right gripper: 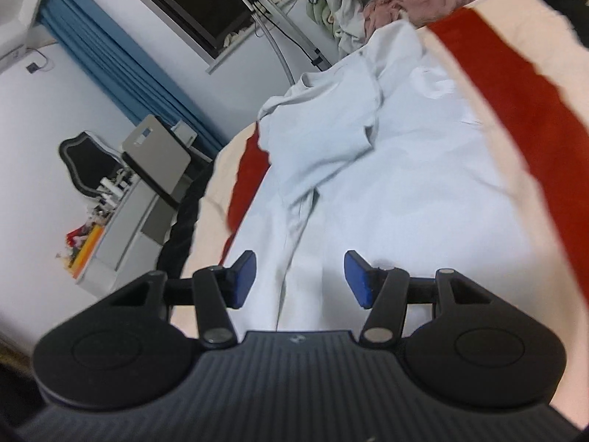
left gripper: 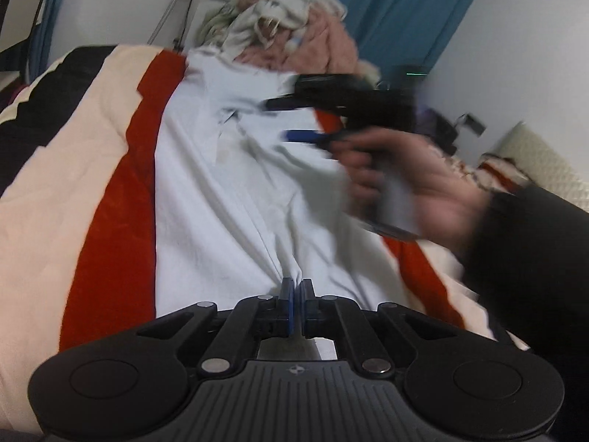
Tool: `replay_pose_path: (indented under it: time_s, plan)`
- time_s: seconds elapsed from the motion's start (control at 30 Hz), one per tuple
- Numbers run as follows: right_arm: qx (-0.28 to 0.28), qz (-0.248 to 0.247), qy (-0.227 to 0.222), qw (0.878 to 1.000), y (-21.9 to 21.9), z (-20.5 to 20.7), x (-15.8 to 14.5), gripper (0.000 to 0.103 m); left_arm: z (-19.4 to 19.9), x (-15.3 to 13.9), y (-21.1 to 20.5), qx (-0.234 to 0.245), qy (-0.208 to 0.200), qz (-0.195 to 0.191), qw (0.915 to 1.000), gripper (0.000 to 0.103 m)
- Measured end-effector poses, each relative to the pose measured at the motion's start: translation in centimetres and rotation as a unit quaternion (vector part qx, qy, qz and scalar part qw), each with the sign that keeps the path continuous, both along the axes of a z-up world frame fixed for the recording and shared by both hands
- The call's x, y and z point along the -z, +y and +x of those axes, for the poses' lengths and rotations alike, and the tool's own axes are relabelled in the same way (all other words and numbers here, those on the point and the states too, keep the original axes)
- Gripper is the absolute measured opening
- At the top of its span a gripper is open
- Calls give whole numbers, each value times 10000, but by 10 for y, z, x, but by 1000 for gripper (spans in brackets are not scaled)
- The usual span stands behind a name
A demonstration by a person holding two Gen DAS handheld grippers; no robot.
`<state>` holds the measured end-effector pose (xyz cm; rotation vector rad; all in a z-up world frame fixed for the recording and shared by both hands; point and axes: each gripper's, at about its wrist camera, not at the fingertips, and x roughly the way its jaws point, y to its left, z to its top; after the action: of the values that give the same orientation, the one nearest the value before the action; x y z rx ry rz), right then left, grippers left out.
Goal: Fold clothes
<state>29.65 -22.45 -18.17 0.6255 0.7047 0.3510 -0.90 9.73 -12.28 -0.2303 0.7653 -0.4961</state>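
White shirt (left gripper: 228,199) pinched in left tool (left gripper: 296,291), right tool (right gripper: 300,280) wide above it, clothes pile (left gripper: 294,25) beyond

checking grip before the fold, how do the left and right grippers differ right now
The left gripper is shut, pinching a bunched edge of the white garment; the right gripper is open and holds nothing. The left one touches the cloth, while the right one hangs above the garment's folded part, apparently clear of it. Both have blue pads and point along the same garment on the striped blanket.
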Motion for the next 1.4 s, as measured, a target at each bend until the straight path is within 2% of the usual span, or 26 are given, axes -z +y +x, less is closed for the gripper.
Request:
replay_pose_path:
  time_s: [0.17, 0.3, 0.33, 0.37, 0.43, 0.53, 0.67, 0.77, 0.8, 0.87, 0.9, 0.93, 0.97, 1.0, 1.03, 1.07, 1.13, 1.27, 1.4]
  plan:
    - [239, -54, -7, 9997, 31, 74, 27, 57, 6, 6, 2, 151, 28, -125, 9998, 3]
    - [714, -469, -391, 9956, 44, 103, 30, 53, 19, 21, 5, 304, 167, -327, 9989, 3]
    - [839, -510, -534, 9937, 43, 105, 26, 26, 20, 22, 6, 348, 164, -396, 9985, 3]
    - [928, -570, -710, 9915, 41, 105, 21, 6, 20, 22, 6, 386, 155, -435, 9982, 3]
    - [1017, -607, -1044, 9875, 35, 102, 10, 5, 19, 23, 6, 447, 133, -503, 9976, 3]
    - [1143, -841, -1307, 9812, 22, 102, -7, 5, 17, 25, 1, 670, 150, -598, 9958, 3]
    - [1361, -1444, -1200, 9727, 4, 115, -10, 5, 19, 31, -10, 835, 303, -608, 9942, 3]
    - [1283, -1760, -1110, 9697, 1, 124, -1, 6, 22, 36, -19, 865, 402, -460, 9944, 5]
    - [1232, -1819, -1076, 9696, 1, 126, 2, 7, 23, 38, -21, 868, 428, -421, 9944, 5]
    - [1120, -1748, -1008, 9730, 1, 126, 4, 9, 25, 38, -20, 824, 412, -408, 9949, 16]
    - [1091, -1728, -987, 9739, 2, 125, 4, 12, 28, 37, -19, 803, 390, -407, 9952, 16]
    - [1093, -1754, -974, 9735, 3, 122, 3, 24, 33, 37, -18, 814, 344, -430, 9952, 18]
    - [1081, -1760, -980, 9735, 4, 118, 0, 53, 33, 34, -17, 801, 276, -431, 9955, 25]
    - [1049, -1736, -1013, 9740, 3, 114, -3, 68, 33, 31, -16, 788, 207, -432, 9957, 33]
    - [1022, -1688, -1058, 9746, 2, 108, -7, 85, 32, 29, -15, 764, 124, -425, 9961, 47]
    - [1004, -1606, -1122, 9755, -1, 98, -12, 83, 30, 25, -14, 704, -5, -393, 9967, 55]
    - [989, -1453, -1250, 9765, -8, 77, -22, 83, 24, 18, -12, 582, -264, -327, 9974, 64]
    - [1095, -1554, -1557, 9693, -24, 18, -42, 83, 14, 3, -6, 334, -768, -195, 9963, 76]
    - [1251, -1665, -1826, 9609, -40, -46, -59, 83, 5, -9, -3, 68, -1051, -82, 9944, 78]
